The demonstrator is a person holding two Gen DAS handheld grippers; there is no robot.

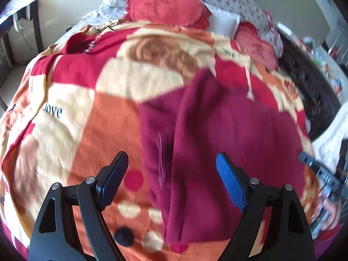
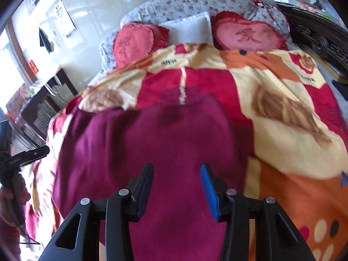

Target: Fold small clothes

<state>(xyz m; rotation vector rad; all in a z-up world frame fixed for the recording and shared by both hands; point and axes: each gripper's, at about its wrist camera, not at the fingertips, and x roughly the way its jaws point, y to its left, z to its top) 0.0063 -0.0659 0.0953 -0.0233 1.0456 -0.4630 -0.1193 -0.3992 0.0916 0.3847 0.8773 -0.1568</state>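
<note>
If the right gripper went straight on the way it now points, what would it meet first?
Most likely the maroon garment spread on the blanket; the open right gripper points straight onto it, though depth is unclear.

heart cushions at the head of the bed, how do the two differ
In the right wrist view, the left heart cushion looks smaller and lies turned on its side, while the right heart cushion looks bigger and faces the camera squarely. The left one's character is faint and rotated; the right one's reads clearly. A white pillow separates them. Both are pinkish red with darker ruffled edges, tucked behind the patterned blanket.
</note>
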